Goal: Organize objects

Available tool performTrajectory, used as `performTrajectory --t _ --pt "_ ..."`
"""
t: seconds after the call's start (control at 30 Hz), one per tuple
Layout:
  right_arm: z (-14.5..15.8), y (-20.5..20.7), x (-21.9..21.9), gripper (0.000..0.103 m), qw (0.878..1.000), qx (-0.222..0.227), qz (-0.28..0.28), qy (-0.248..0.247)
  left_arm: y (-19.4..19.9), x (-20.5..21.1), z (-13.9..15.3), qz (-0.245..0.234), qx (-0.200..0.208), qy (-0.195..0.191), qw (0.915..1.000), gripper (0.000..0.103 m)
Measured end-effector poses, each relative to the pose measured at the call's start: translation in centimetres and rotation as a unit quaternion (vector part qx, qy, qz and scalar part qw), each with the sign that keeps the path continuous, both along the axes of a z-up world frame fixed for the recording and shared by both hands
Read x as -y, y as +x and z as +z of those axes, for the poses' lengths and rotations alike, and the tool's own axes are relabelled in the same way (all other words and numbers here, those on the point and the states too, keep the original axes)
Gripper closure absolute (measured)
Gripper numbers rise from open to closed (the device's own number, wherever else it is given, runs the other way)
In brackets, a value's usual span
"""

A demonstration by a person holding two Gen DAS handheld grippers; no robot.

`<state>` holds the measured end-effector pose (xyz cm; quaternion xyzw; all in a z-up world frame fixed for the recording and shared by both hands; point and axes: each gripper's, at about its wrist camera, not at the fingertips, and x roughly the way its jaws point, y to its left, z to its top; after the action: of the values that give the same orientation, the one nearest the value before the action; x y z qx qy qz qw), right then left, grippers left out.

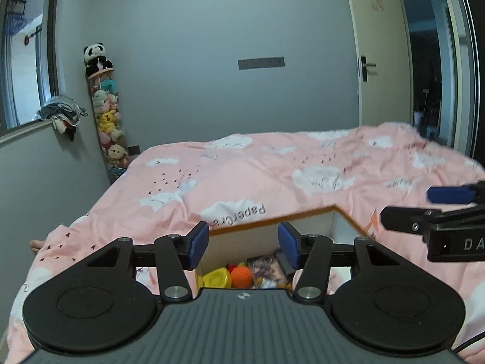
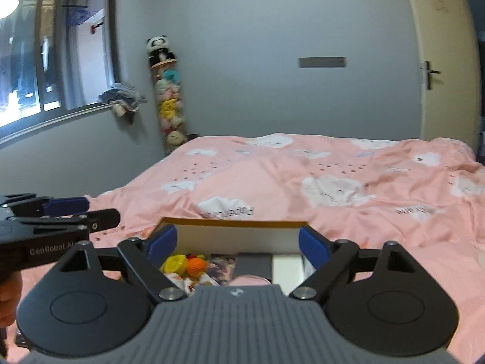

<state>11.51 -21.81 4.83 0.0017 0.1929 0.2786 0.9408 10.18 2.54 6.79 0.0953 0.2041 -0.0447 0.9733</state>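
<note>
A box [image 1: 272,220] with white walls and an orange rim sits on the pink bed, just below both grippers. Inside lie a yellow toy [image 1: 215,277], an orange knitted ball [image 1: 242,276] and a printed packet [image 1: 266,268]. My left gripper [image 1: 244,244] hovers over the box's near left part, open, with nothing between its blue pads. My right gripper [image 2: 239,242] is open over the same box [image 2: 236,224], also bare; the yellow toy [image 2: 174,265] and orange ball [image 2: 196,267] show below it. Each gripper appears in the other's view: the right gripper [image 1: 424,209], the left gripper [image 2: 85,212].
The pink cloud-print duvet [image 1: 272,170] covers the bed beyond the box. A tall clear tube of plush toys [image 1: 106,115] topped by a panda stands in the far left corner. Clothes [image 1: 62,113] lie on the window sill. A door [image 1: 376,54] stands at the right.
</note>
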Motion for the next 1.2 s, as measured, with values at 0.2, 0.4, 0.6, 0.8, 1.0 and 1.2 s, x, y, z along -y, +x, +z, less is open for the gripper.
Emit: performTrajectory --t 0.2,0.4,0.6,0.8,1.0,1.2 --pt "-3.7 0.4 -0.7 0.009 0.999 -0.015 -0.024 -0.031 0.2 0.7 -4.3 0.034 -0.045 -0.012 0.9983 0.041" --pt "-7.0 1.4 -0.9 0.008 0.997 -0.049 -0.028 -0.043 1.2 0.4 -7.4 0.067 -0.091 -0.014 0.9935 0.041" --pt "-9.1 1.8 -1.5 0.004 0.996 -0.061 -0.030 -0.062 1.7 0.1 -9.2 0.078 -0.114 -0.016 0.9903 0.041" --pt "-10.3 2.6 -1.9 0.004 0.994 -0.083 -0.029 -0.068 1.6 0.3 -9.5 0.073 -0.099 -0.016 0.9923 0.037" --pt "-10.4 2.6 -2.1 0.004 0.993 -0.086 -0.029 -0.070 1.6 0.2 -9.5 0.072 -0.099 -0.017 0.9923 0.037" --pt "-10.0 2.3 -2.1 0.004 0.994 -0.077 -0.027 -0.071 1.6 0.3 -9.4 0.070 -0.101 -0.017 0.9923 0.037"
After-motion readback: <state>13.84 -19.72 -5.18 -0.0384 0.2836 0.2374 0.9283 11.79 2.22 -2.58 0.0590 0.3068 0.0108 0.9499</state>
